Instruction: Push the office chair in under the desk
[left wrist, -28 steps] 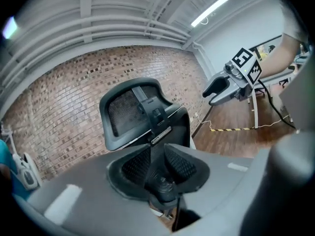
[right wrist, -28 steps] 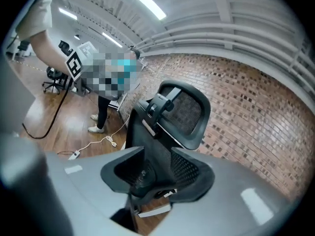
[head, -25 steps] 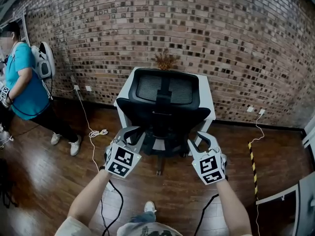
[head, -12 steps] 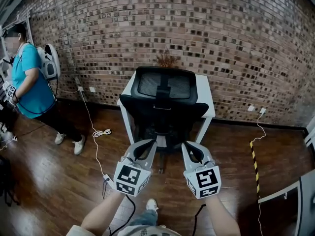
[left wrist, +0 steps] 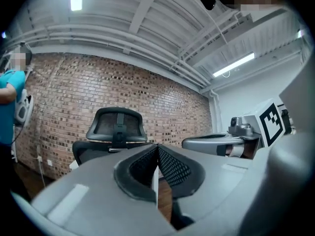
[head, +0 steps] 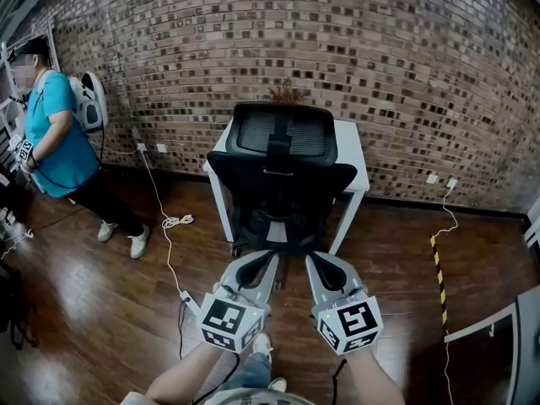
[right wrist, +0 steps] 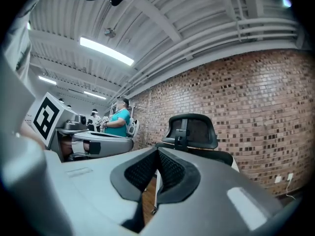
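The head view looks forward and steeply down from the person's head, with the left gripper [head: 268, 260] and right gripper [head: 314, 260] near and the office chair [head: 281, 175], desk [head: 350, 142] and brick wall [head: 380, 57] far; each gripper view sits low on its own gripper, facing level along the jaws toward the chair; the left one catches the right gripper at its right edge, the right one the left gripper at its left; all three share chair and wall.
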A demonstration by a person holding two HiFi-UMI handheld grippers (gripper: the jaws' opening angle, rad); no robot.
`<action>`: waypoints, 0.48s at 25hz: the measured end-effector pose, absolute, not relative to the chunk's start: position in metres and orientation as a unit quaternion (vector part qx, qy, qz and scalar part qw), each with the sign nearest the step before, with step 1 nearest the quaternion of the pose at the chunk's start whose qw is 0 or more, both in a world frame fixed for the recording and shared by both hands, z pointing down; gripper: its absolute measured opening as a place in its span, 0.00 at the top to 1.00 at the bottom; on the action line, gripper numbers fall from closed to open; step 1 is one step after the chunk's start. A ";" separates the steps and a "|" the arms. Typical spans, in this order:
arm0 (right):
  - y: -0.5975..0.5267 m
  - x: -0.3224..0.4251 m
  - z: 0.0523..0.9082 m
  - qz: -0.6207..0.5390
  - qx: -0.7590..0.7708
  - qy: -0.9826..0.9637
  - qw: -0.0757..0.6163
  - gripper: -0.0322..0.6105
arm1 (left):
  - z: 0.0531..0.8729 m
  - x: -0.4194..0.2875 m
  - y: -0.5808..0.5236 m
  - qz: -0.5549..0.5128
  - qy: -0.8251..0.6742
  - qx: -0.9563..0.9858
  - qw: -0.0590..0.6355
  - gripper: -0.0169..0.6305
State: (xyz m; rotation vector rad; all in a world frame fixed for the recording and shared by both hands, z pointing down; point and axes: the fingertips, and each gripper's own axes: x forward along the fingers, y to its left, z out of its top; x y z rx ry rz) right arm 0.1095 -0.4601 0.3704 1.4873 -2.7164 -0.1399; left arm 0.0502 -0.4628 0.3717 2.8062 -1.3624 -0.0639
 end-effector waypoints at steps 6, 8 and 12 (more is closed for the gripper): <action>-0.446 0.108 0.375 -0.044 0.473 -0.880 0.021 0.95 | 0.374 0.053 -0.449 -0.022 -0.438 0.899 0.013 0.95; -0.444 0.107 0.374 -0.044 0.471 -0.881 0.021 0.95 | 0.372 0.053 -0.445 -0.021 -0.438 0.899 0.011 0.95; -0.439 0.105 0.377 -0.042 0.466 -0.883 0.022 0.95 | 0.374 0.053 -0.441 -0.018 -0.440 0.898 0.010 0.95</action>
